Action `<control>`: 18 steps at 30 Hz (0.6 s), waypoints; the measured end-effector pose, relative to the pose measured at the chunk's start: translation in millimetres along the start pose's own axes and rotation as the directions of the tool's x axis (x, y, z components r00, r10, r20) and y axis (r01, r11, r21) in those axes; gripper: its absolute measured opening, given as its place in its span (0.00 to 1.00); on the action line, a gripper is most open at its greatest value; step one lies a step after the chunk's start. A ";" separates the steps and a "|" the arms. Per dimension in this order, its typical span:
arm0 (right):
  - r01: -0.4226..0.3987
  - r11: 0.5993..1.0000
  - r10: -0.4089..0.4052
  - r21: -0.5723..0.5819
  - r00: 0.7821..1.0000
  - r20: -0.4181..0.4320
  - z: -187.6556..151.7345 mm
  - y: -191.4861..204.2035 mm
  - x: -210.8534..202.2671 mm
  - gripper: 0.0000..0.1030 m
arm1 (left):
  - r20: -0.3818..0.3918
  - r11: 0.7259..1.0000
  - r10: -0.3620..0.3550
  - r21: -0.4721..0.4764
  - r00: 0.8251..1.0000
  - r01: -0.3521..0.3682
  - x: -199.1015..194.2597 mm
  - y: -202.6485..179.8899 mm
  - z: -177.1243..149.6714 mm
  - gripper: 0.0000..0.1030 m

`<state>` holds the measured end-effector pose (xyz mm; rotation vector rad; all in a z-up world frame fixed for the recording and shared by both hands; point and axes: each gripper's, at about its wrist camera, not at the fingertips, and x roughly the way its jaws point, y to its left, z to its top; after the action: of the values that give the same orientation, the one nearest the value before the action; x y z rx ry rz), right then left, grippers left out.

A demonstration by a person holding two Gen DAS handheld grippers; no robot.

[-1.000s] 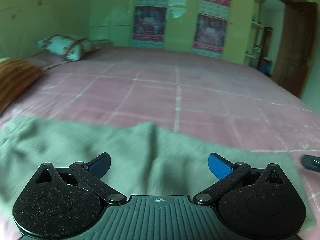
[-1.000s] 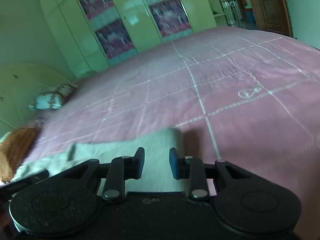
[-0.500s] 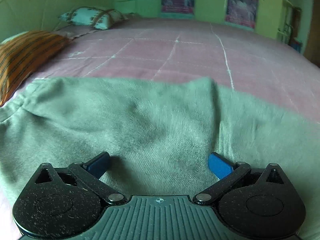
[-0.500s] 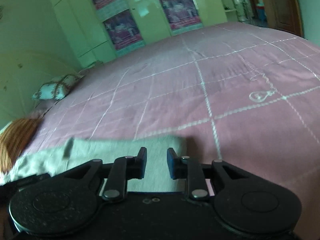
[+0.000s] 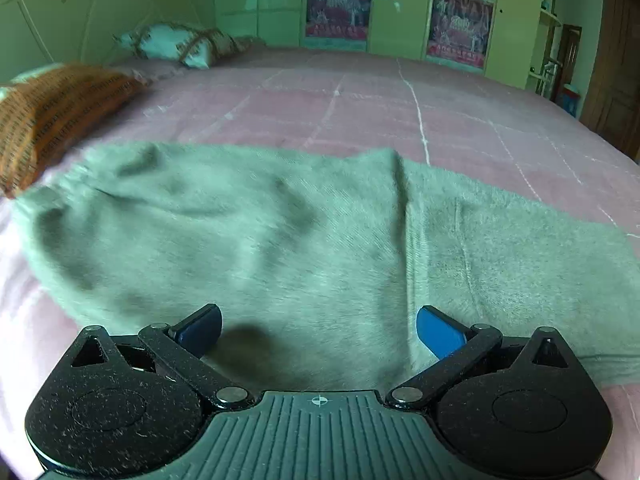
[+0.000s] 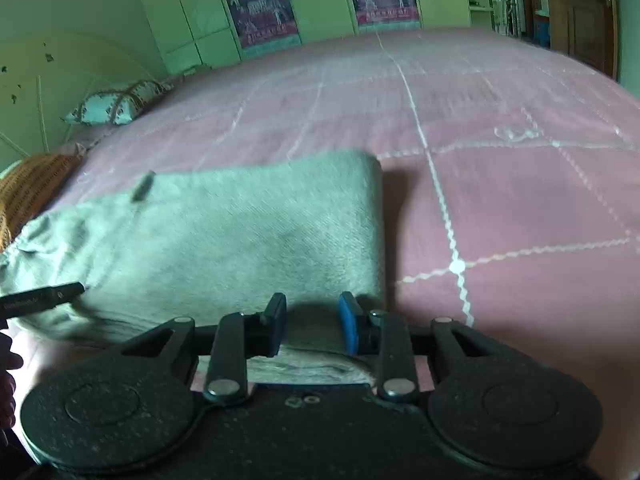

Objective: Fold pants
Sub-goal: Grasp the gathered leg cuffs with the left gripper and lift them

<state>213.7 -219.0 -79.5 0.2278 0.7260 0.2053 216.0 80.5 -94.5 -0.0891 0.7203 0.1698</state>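
Grey-green pants (image 5: 280, 240) are laid flat across the near part of a pink checked bed (image 5: 440, 120). Left of the pants, an orange patterned pillow (image 5: 52, 116) is seen at the bed's edge. Left gripper (image 5: 319, 330) is held over the pants' near edge, fingers (image 5: 438, 332) spread wide, nothing pinched. Right gripper (image 6: 312, 328) is placed at the pants' folded right end (image 6: 360, 208); its fingers (image 6: 347, 326), just parted further, straddle the cloth hem without a visible pinch.

One pants (image 5: 280, 240) – two pillows, patterned pillow (image 5: 176, 44), orange pillow (image 5: 52, 112) – two posters (image 5: 338, 10)
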 end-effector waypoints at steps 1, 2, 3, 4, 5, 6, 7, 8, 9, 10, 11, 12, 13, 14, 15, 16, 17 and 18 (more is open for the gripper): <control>-0.010 1.000 0.010 0.021 0.999 0.043 0.7 -2.1 -10.3 0.20 | 0.017 1.000 0.000 0.003 1.000 0.000 -8.5 3.7 -1.9 1.00; -0.014 0.999 0.010 0.043 0.997 0.078 0.4 -5.9 -19.4 0.23 | 0.035 1.000 0.009 0.007 0.999 -0.009 -18.5 8.2 -6.3 1.00; -0.020 0.998 0.013 0.062 0.994 0.112 -1.5 -10.8 -30.8 0.24 | 0.054 1.000 0.017 0.000 0.998 -0.017 -26.0 15.4 -10.7 1.00; -0.023 0.997 0.013 0.073 0.990 0.139 -4.5 -15.7 -37.7 0.24 | 0.074 1.000 0.010 -0.018 0.997 -0.008 -32.5 25.0 -17.8 1.00; -0.021 0.996 0.007 0.084 0.987 0.161 -9.7 -21.2 -44.8 0.25 | 0.086 0.999 -0.005 -0.040 0.996 0.009 -36.9 35.4 -27.1 1.00; -0.012 0.996 -0.002 0.088 0.986 0.167 -16.4 -26.5 -49.3 0.28 | 0.084 0.998 -0.016 -0.062 0.996 0.021 -37.7 45.3 -37.0 1.00; 0.000 0.997 -0.013 0.081 0.988 0.154 -23.7 -31.6 -48.0 0.29 | 0.074 0.996 -0.016 -0.082 0.997 0.022 -37.9 53.0 -48.8 1.00; 0.012 0.997 -0.022 0.071 0.990 0.136 -30.5 -32.2 -47.7 0.31 | 0.054 0.992 -0.012 -0.121 0.998 0.019 -35.9 59.8 -57.5 1.00; 0.034 0.998 -0.041 0.061 0.993 0.108 -39.2 -32.1 -44.8 0.34 | 0.047 0.986 -0.035 -0.159 0.998 0.043 -35.2 64.8 -58.4 1.00; 0.057 0.996 -0.062 0.067 0.996 0.068 -45.7 -33.3 -38.4 0.36 | 0.059 0.984 -0.047 -0.166 0.997 0.057 -34.3 67.0 -57.2 1.00; 0.062 0.994 -0.066 0.087 0.997 0.046 -47.9 -36.3 -31.8 0.37 | 0.056 0.984 -0.045 -0.168 0.997 0.054 -31.4 67.9 -56.5 1.00; 0.060 0.994 -0.065 0.094 0.997 0.051 -49.2 -36.1 -28.3 0.37 | 0.041 0.982 -0.039 -0.181 0.998 0.046 -27.9 68.6 -56.7 1.00; 0.058 0.994 -0.064 0.091 0.996 0.059 -48.1 -35.5 -26.6 0.37 | 0.036 0.979 -0.037 -0.197 0.999 0.043 -26.7 69.6 -57.2 1.00; 0.059 0.994 -0.064 0.088 0.996 0.060 -46.1 -34.7 -25.2 0.37 | 0.042 0.978 -0.037 -0.201 0.998 0.044 -27.2 69.7 -57.1 1.00; 0.057 0.994 -0.062 0.091 0.996 0.062 -45.3 -34.7 -24.9 0.38 | 0.042 0.977 -0.043 -0.209 0.998 0.051 -26.9 71.0 -56.1 1.00; 0.051 0.994 -0.057 0.095 0.996 0.063 -46.3 -35.3 -25.7 0.38 | 0.040 0.971 -0.055 -0.231 0.998 0.063 -26.5 75.4 -54.2 1.00; 0.047 0.994 -0.053 0.097 0.997 0.062 -47.1 -35.8 -27.5 0.38 | 0.055 0.961 -0.061 -0.266 0.997 0.074 -28.2 82.7 -52.1 1.00; 0.044 0.994 -0.051 0.098 0.997 0.064 -48.4 -35.7 -30.3 0.38 | 0.076 0.948 -0.058 -0.308 0.995 0.079 -29.1 91.3 -50.3 1.00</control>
<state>162.6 -254.6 -105.4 0.3079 0.6756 0.1167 145.0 159.6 -114.9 -0.4079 0.6193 0.2177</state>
